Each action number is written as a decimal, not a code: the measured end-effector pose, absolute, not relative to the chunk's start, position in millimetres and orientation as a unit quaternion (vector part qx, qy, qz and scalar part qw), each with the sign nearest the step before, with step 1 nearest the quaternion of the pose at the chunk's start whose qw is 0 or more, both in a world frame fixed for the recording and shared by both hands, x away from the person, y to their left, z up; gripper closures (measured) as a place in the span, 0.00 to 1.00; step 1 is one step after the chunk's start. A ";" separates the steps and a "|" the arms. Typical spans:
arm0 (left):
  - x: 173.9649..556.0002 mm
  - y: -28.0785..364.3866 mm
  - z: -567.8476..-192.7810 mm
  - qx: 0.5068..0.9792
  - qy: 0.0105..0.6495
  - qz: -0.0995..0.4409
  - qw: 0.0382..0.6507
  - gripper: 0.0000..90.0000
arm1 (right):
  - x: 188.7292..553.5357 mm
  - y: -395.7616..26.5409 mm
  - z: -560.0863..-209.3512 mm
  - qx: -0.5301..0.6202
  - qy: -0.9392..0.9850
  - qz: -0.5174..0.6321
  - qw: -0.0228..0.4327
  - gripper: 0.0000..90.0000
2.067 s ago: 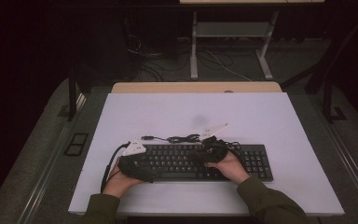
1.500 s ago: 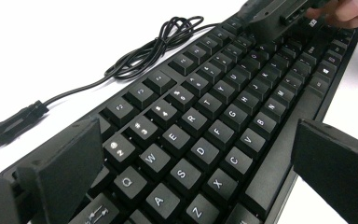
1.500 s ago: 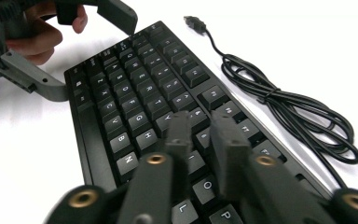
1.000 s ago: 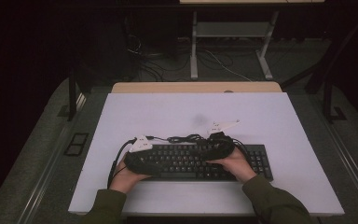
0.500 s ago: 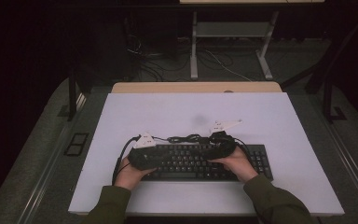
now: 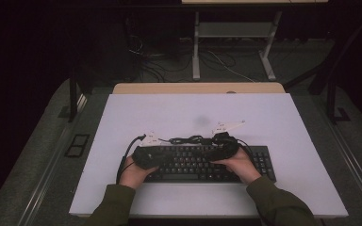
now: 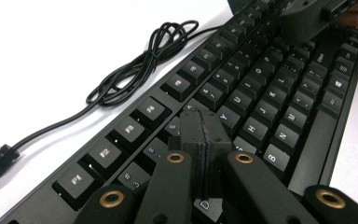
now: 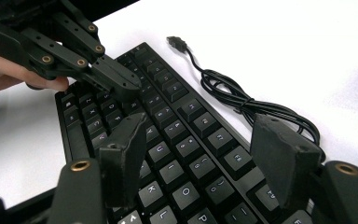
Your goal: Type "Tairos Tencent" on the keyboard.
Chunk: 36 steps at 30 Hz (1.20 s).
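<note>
A black keyboard (image 6: 193, 162) lies across the near half of the white table (image 6: 193, 113). My left gripper (image 7: 204, 121) is shut. Its jaws have just closed flat against each other with nothing between them, tips low over the left-hand letter keys (image 7: 261, 93). In the right gripper view the left gripper (image 8: 121, 86) points down at those keys. My right gripper (image 8: 200, 126) hangs open over the keyboard's (image 8: 182, 140) right-hand letters, jaws wide apart and holding nothing. Both hands hold the left gripper (image 6: 160, 154) and the right gripper (image 6: 213, 149) over the keyboard.
The keyboard's black cable (image 7: 135, 70) lies in loose coils on the table just beyond the function row. Its USB plug (image 8: 177, 43) rests unplugged on the white surface. Bare table lies beyond and beside the keyboard; a wooden strip (image 6: 198, 88) edges the far side.
Both hands have edged slightly toward the keyboard's far edge since the oldest frame. Over the last half second the hands hold about the same place.
</note>
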State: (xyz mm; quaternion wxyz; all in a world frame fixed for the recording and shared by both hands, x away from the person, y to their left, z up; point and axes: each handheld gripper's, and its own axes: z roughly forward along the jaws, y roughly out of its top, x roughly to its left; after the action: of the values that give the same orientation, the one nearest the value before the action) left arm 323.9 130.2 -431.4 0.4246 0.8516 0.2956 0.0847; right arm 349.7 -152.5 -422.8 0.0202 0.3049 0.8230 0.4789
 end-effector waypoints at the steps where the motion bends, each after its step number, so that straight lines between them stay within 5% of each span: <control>1: 324.2 130.7 -432.1 0.852 0.295 0.083 0.424 0.98 | 349.8 -152.6 -422.7 0.305 0.823 0.479 0.021 0.40; 36: 325.1 133.7 -436.1 0.849 0.304 0.071 0.426 0.98 | 348.8 -153.2 -420.0 0.305 0.822 0.480 0.024 0.40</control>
State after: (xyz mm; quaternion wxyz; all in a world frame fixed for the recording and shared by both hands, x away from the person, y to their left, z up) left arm 325.1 133.7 -436.1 0.4259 0.8493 0.3037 0.0710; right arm 348.8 -153.2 -420.0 0.0238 0.3052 0.8220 0.4803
